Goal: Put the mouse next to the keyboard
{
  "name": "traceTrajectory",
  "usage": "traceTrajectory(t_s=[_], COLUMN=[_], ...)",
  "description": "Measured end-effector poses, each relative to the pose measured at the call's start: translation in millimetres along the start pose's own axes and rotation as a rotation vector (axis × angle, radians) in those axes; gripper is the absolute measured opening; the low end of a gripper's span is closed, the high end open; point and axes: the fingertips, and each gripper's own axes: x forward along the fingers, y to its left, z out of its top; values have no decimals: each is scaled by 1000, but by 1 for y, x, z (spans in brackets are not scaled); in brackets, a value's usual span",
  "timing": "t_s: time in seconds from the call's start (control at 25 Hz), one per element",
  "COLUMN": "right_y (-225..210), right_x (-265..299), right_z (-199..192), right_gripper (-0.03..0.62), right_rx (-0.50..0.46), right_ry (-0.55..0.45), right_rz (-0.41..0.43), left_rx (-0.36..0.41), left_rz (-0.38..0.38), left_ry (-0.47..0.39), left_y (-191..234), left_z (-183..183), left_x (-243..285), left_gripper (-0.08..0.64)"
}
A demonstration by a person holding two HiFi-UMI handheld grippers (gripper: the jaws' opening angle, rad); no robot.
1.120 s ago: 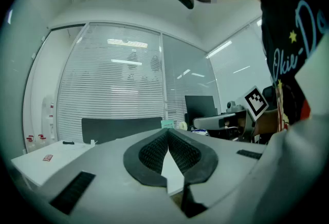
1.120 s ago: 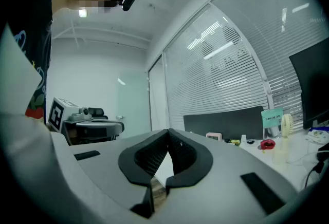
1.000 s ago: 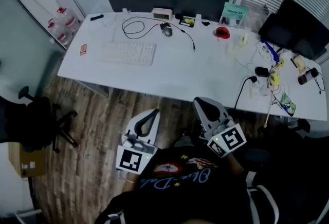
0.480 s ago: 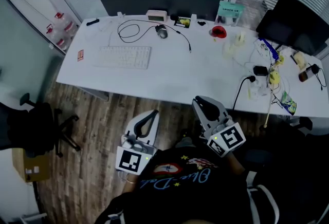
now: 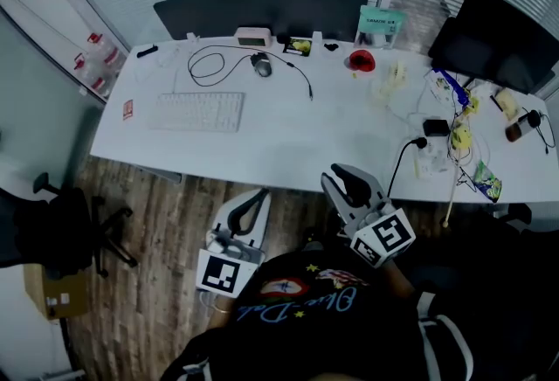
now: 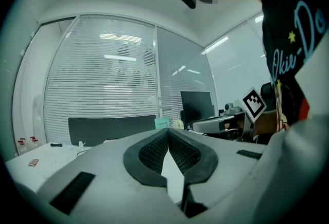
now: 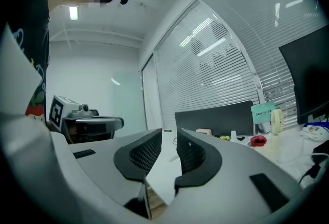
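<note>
- White desk (image 5: 288, 139) in an office with window blinds, seen from above. It sits lower and further left in the head view than a second ago.
- Mouse (image 5: 260, 65) lies near the desk's back edge, its cable looped to its left, in the same spot on the desk as before.
- Keyboard (image 5: 196, 111) lies toward the desk's left end, in front of and left of the mouse, well apart from it.
- Left gripper (image 5: 262, 194) is held short of the desk's front edge, over the wooden floor (image 5: 175, 222). Its fingers are pressed together at the tips, with nothing between them.
- Right gripper (image 5: 336, 172) is also short of the front edge. Its fingers, together a second ago, are opening with a narrow gap and nothing between them.
</note>
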Motion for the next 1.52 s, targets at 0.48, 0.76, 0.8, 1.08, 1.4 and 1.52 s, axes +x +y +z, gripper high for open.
traceTrajectory(t_s=[0.48,0.76,0.8,1.08,1.4,1.52], right_y=[-56,-74,-76,-84,-88,-87], right_x=[-1,3,6,35,105,134], right_z=[-3,-8,-8,-10,-2,1], right_gripper=[84,98,101,107,114,118], right_rx=[19,68,73,71,56,36], right_ry=[7,17,19,36,32,33], right_rz=[15,-15,-23,-67,-106,-115], left_rx=[13,16,16,-1,-13,-10], left_rz=[14,-19,-31,-76,-99,-94], left_ry=[17,28,25,9,-9,-15], left_y=[-13,-9,-7,28,101,136], left_z=[-2,-4,-3,-7,-8,-8], left_x=[51,75,79,98,110,114], left_gripper=[0,0,0,0,0,0])
